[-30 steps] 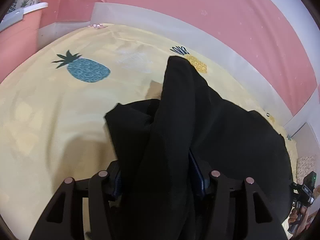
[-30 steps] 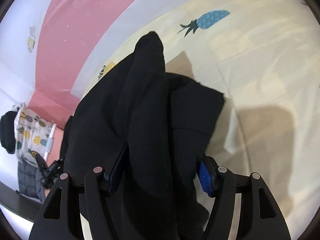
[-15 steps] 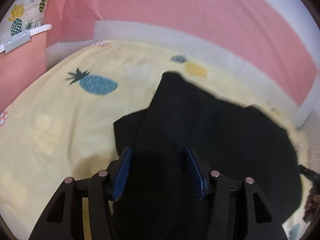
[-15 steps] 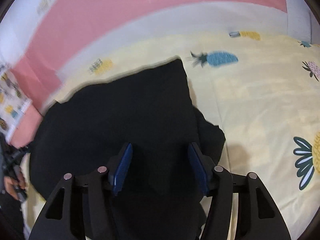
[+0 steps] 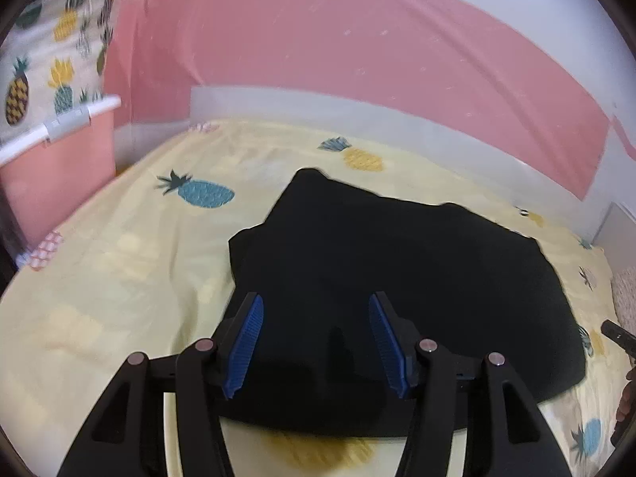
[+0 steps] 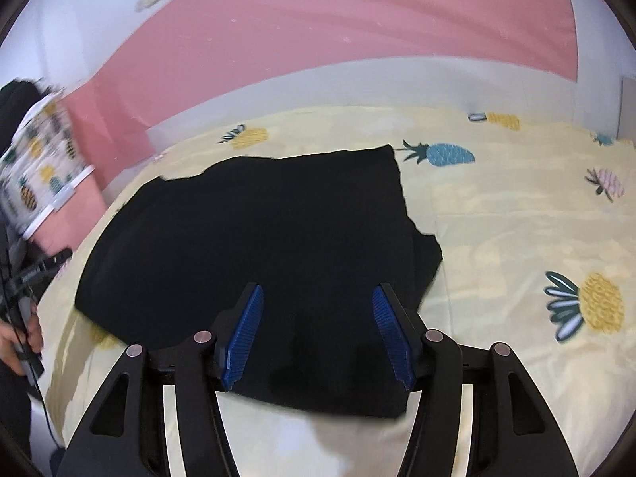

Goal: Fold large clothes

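A black garment (image 5: 397, 278) lies folded flat on the yellow pineapple-print bed sheet (image 5: 99, 278). It also shows in the right wrist view (image 6: 258, 238). My left gripper (image 5: 316, 342) is open, its blue pads above the garment's near left edge, holding nothing. My right gripper (image 6: 318, 334) is open above the garment's near right edge, holding nothing. A lower layer sticks out at the garment's left corner (image 5: 238, 246) and at its right side in the right wrist view (image 6: 427, 262).
A pink and white wall (image 5: 357, 59) runs behind the bed. A pink bed rail with pineapple fabric (image 5: 51, 99) stands at the left. The other hand-held gripper shows at each view's edge (image 5: 620, 338) (image 6: 35, 274).
Both grippers held bunched black cloth a second ago. They have opened, let go and pulled back, and the garment now lies flat on the sheet.
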### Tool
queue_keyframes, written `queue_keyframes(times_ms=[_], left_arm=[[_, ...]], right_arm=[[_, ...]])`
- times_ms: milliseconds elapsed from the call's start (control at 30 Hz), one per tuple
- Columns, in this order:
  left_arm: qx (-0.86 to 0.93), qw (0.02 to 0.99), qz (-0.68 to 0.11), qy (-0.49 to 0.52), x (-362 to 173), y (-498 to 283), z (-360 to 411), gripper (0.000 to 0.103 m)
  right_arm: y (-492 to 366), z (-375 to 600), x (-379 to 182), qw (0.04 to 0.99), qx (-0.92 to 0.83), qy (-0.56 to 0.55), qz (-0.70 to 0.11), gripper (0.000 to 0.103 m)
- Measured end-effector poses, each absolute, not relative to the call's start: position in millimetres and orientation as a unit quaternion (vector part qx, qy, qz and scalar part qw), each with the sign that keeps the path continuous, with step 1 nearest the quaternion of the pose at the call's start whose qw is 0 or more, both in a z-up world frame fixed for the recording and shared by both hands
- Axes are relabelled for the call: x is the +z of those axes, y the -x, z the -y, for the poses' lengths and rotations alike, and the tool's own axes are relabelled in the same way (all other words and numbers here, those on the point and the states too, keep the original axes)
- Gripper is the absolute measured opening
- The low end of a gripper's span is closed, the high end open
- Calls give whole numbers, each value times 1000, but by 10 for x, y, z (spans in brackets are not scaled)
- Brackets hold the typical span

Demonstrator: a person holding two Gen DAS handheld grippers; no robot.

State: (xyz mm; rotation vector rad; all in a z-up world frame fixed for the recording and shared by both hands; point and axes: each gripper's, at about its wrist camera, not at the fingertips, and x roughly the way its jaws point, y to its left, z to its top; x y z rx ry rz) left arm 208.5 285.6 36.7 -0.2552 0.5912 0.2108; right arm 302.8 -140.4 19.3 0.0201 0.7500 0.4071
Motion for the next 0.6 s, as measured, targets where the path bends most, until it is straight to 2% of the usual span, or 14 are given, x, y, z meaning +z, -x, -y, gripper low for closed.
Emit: queue_keyframes(times_ms=[300,600], left_arm=[[100,953,-278,67,685,-1047,-1867,59],[84,947,-300,77,622,-336,-1362,65]], right_arm=[[-1901,1460,426,926,197,17,-322,58],[-1153,1490,420,929,185,28,-318,58]])
